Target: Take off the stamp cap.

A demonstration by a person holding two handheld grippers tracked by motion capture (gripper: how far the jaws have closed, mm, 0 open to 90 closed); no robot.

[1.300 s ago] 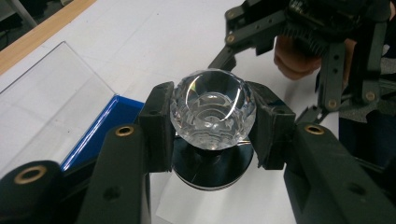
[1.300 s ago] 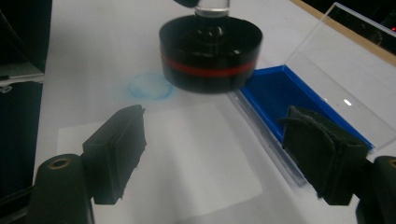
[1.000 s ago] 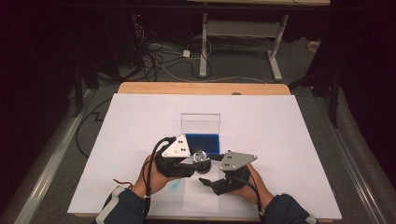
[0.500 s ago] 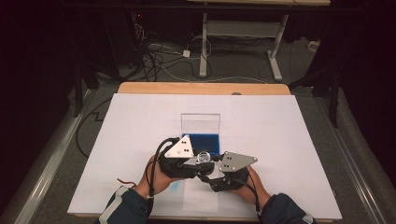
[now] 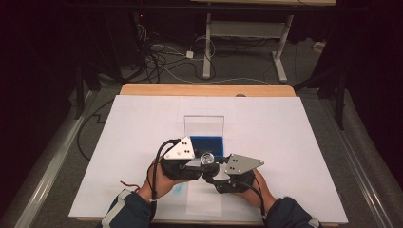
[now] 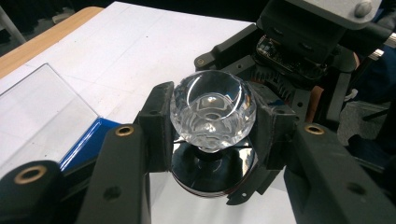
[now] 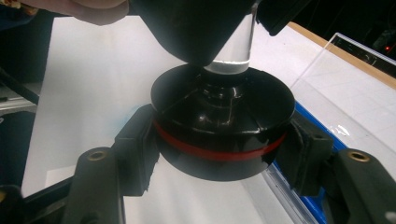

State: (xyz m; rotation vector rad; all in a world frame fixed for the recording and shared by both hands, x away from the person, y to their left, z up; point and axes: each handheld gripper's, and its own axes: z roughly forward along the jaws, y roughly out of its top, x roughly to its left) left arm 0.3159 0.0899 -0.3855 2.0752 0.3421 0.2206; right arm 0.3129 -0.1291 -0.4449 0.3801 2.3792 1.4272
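- Left gripper (image 6: 212, 135) clamps the clear knob (image 6: 212, 112).
- Right gripper (image 7: 219, 140) clamps the black base (image 7: 222, 126) under it.
- Both are held above the table (image 5: 294, 137), just beside the blue tray (image 5: 209, 142).

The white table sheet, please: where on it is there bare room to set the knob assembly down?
The white sheet is bare left of the clear-lidded blue box, bare right of it toward the far-right corner, and bare along the far edge by the wooden rim. The near middle is crowded: both tools, left and right, grip the glass knob on its black base.
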